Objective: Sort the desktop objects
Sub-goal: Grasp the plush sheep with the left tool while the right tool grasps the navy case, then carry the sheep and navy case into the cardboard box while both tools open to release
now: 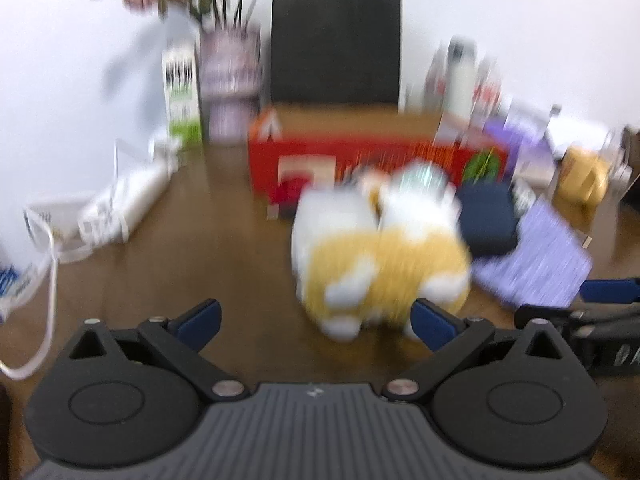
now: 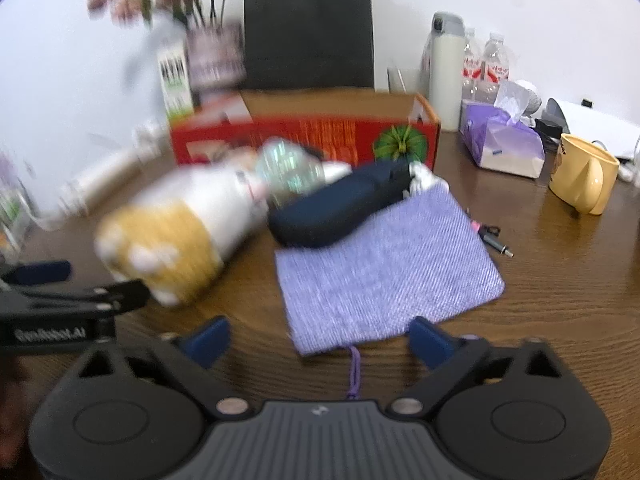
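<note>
Wooden worktop point(image 2: 560, 280), crowded with things, both views blurred by motion.

Left gripper point(image 1: 316, 320): jaws wide apart, nothing between them, only bare wood. Just beyond its right finger, a plush toy point(image 1: 380, 256), white and yellow-brown, lying on the worktop, not gripped. Whether the fingertip touches the plush, impossible to tell through the blur.

Right gripper point(image 2: 318, 340): jaws standing wide, holding nothing. Between them and slightly ahead, the near edge of a purple woven pouch point(image 2: 384, 264), flat on the worktop, with its purple drawstring point(image 2: 354, 372) trailing toward the camera. Pads apart from the pouch on both sides.

On the far corner of the pouch, a dark navy case point(image 2: 340, 208), resting partly on the fabric and partly on the wood. Left of it, the same plush toy, with a clear plastic bottle point(image 2: 288, 172) lying close behind it.

Behind these, a red cardboard box point(image 2: 304, 136), open on top, long side toward the camera. Behind the box, a black paper bag point(image 2: 308, 28) against the wall. Left of the bag, a vase with flowers point(image 2: 212, 52) and a white-green carton point(image 2: 174, 80).

To the right: a white thermos point(image 2: 446, 68), water bottles point(image 2: 484, 64), a purple tissue pack point(image 2: 504, 140), a yellow mug point(image 2: 584, 176), and a small pen-like thing point(image 2: 494, 240) near the pouch.
</note>
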Action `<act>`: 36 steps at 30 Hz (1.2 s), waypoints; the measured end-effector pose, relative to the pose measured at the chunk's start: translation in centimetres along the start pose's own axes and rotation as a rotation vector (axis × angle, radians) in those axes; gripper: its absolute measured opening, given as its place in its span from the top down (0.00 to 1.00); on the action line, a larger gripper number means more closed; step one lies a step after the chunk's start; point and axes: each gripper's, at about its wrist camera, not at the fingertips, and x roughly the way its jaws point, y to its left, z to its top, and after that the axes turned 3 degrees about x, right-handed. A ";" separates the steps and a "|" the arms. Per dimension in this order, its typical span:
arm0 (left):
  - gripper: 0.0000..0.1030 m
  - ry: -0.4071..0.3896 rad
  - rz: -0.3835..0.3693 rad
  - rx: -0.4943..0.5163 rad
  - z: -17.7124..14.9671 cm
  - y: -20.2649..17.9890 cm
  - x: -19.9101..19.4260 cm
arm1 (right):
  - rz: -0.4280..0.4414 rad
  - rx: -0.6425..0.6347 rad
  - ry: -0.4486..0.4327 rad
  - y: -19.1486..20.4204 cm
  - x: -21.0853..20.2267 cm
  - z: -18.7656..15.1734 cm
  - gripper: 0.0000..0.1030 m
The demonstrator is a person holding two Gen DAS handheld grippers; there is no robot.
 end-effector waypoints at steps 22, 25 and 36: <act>0.37 0.051 -0.311 0.171 0.5 -4.7 -1.4 | -0.043 0.071 -0.040 -2.0 5.9 7.6 0.86; 0.52 0.033 -0.300 0.169 0.5 -4.8 -3.1 | -0.021 0.034 -0.070 -1.8 3.1 7.5 0.87; 0.44 0.046 -0.388 0.150 -0.5 -3.6 -5.8 | 0.059 -0.077 -0.010 -2.4 -6.8 2.5 0.87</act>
